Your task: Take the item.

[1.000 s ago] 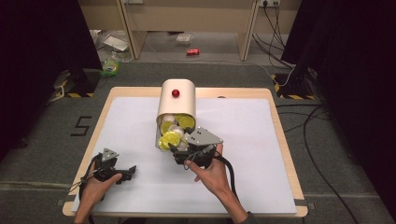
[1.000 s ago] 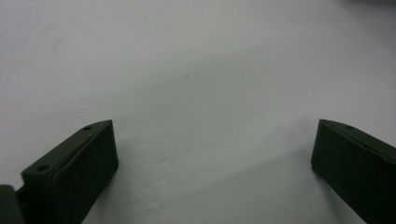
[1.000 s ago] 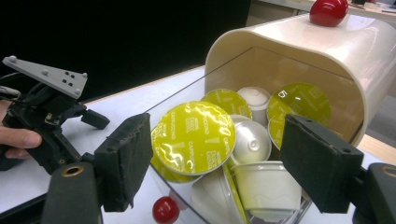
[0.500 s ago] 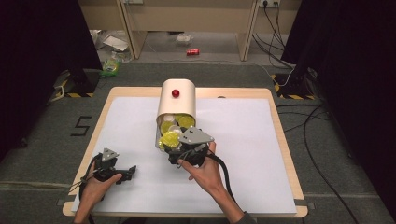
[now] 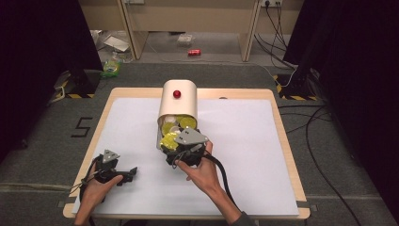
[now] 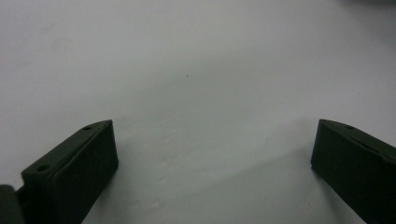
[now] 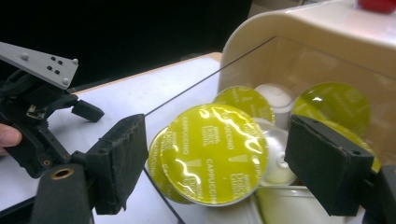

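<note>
While the yellow-lidded capsule is leaning lid-out at the mouth of the cream container, directly ahead between my right gripper pads, which have just been opening without touching it, my left gripper is idling apart.

White-topped table with capsule dispenser

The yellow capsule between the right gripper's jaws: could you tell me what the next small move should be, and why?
Probably close the right gripper on the yellow capsule. Its jaws have just been opening and now flank the capsule's foil lid with a gap on each side, at the mouth of the cream container. The left gripper rests open on the table, away from it.
</note>
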Demonstrator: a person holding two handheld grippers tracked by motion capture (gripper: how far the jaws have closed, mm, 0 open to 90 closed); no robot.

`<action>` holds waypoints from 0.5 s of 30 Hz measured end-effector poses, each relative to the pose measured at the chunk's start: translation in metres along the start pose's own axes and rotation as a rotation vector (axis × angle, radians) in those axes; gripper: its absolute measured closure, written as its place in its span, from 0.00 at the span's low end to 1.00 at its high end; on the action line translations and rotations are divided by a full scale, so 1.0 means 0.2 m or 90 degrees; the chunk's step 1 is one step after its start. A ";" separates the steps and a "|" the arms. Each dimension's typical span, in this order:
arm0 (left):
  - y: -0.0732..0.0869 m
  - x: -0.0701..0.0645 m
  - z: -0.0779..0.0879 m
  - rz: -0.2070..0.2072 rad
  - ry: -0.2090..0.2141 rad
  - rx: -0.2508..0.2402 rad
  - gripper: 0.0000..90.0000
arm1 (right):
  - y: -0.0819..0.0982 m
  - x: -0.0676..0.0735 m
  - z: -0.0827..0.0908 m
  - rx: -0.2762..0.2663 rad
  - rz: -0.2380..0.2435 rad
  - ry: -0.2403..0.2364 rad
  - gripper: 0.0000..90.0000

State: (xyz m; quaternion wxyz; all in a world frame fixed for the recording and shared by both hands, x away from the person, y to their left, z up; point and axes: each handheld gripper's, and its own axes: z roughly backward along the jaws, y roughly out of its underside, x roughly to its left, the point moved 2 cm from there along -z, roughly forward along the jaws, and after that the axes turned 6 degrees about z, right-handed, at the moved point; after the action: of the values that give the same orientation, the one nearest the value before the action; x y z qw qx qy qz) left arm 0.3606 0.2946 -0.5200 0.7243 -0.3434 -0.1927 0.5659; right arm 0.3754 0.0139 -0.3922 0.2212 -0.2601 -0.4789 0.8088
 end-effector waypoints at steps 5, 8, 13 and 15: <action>0.00 0.00 0.00 0.000 0.000 -0.001 0.00 | 0.00 0.01 -0.02 0.003 -0.003 0.012 0.26; 0.00 0.00 0.00 0.000 0.000 -0.001 0.00 | 0.01 -0.01 -0.02 0.008 -0.013 0.007 0.29; 0.00 0.00 0.00 0.000 0.000 -0.001 0.00 | 0.01 -0.01 -0.02 0.012 0.000 0.006 0.32; 0.00 0.00 0.00 0.000 0.000 -0.001 0.00 | 0.01 -0.02 -0.02 0.013 0.005 0.002 0.36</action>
State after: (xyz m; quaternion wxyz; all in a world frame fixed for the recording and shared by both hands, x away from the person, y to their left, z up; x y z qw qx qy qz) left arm 0.3604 0.2945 -0.5200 0.7241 -0.3440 -0.1927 0.5658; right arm 0.3807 0.0137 -0.3952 0.2211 -0.2608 -0.4691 0.8143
